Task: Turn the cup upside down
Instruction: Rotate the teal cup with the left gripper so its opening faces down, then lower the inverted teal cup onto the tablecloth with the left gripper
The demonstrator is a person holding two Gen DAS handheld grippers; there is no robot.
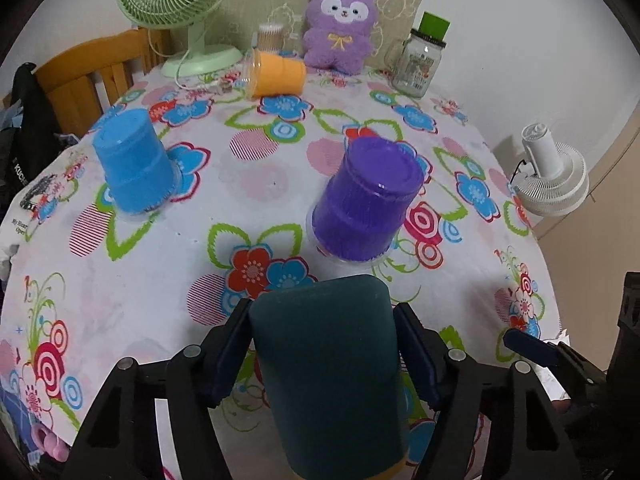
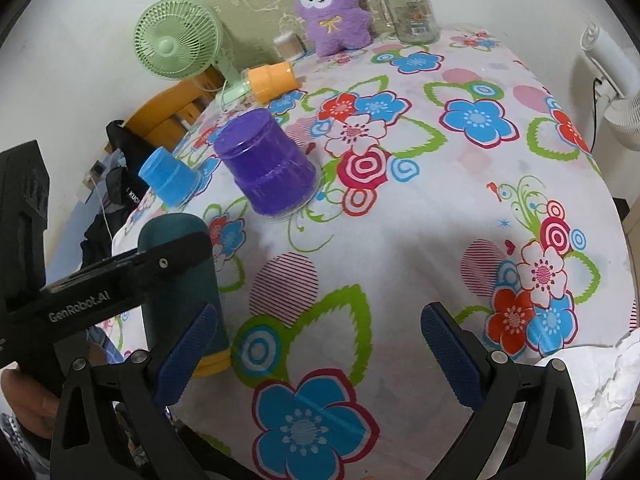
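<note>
My left gripper (image 1: 322,344) is shut on a dark teal cup (image 1: 328,368) with a yellow rim; the cup is upside down, base up, near the table's front edge. It also shows in the right wrist view (image 2: 182,288), held by the left gripper (image 2: 168,264). My right gripper (image 2: 320,344) is open and empty over the floral tablecloth (image 2: 400,220). A purple cup (image 1: 368,200) and a blue cup (image 1: 134,164) stand upside down. An orange cup (image 1: 278,74) lies on its side at the back.
A green fan (image 1: 180,4), a purple plush toy (image 1: 340,24), a glass jar (image 1: 418,64) and a toothpick holder (image 1: 270,36) stand along the back. A white fan (image 1: 554,180) is off the right edge. A wooden chair (image 1: 88,72) is at the left.
</note>
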